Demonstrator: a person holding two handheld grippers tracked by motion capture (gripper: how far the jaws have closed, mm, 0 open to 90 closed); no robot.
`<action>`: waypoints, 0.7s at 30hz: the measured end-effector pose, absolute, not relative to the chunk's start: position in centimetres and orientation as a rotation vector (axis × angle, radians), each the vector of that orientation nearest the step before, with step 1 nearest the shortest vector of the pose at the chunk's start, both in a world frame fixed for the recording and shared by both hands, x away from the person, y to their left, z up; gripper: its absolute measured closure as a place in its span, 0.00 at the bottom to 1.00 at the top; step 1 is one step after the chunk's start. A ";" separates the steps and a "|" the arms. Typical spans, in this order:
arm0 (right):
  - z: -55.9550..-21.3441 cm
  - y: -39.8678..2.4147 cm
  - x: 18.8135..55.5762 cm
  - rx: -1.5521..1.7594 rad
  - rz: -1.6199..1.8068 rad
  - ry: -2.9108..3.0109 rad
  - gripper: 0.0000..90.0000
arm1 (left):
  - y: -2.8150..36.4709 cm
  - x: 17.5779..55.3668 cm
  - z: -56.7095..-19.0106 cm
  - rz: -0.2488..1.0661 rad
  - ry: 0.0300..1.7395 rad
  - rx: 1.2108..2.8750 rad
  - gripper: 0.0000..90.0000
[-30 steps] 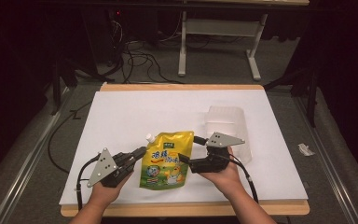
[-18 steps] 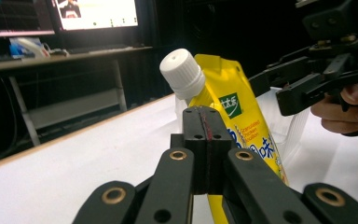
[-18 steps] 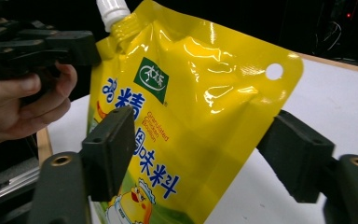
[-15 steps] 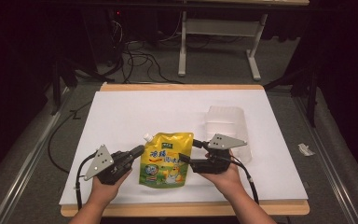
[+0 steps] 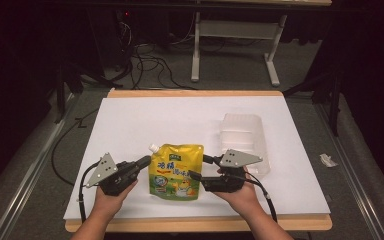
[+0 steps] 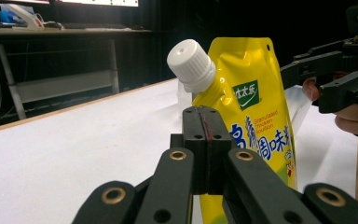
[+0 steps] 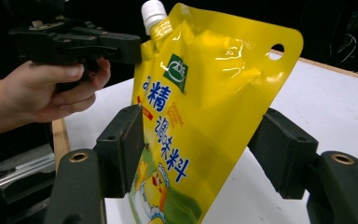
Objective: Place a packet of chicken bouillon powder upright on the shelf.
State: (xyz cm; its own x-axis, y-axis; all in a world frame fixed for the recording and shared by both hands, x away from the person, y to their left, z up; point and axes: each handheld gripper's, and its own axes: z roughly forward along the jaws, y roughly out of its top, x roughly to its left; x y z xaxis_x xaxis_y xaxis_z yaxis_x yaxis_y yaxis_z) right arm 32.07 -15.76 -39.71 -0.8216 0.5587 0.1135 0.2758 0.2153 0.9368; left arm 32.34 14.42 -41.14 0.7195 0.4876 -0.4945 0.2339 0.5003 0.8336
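Observation:
A yellow spouted pouch with a white cap stands upright on the white table, near its front edge. My left gripper is shut, with nothing between its jaws, and its tip is at the pouch's left edge. My right gripper reaches in from the right and straddles the pouch. Its jaws have just been closing. One pad rests against the printed face, while the other pad stands just off the back.
A clear plastic container lies behind my right gripper, at the table's right. The wooden table edge runs along the front. Cables and a desk frame are on the floor beyond the table.
The right gripper's jaws have narrowed around the pouch. Both hands have stayed almost in place, and the pouch still stands where it was.

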 end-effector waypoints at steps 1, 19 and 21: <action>-39.7 -15.7 32.0 0.783 1.640 2.245 0.41 | 14.5 32.4 -41.2 0.173 0.790 1.064 1.00; -40.7 -14.8 33.1 0.807 1.694 2.340 0.52 | 14.7 32.1 -41.2 0.160 0.754 1.073 1.00; -40.8 -14.5 33.1 0.788 1.706 2.364 0.54 | 14.6 31.9 -41.1 0.166 0.745 1.074 1.00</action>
State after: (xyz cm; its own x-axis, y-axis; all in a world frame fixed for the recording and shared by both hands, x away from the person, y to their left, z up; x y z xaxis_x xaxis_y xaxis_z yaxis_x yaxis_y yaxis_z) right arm 33.10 -14.51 -40.77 -0.8569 0.4757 0.1985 0.3384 0.2287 0.9128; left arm 31.95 14.57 -41.14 0.7487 0.4670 -0.4705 0.2234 0.4904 0.8424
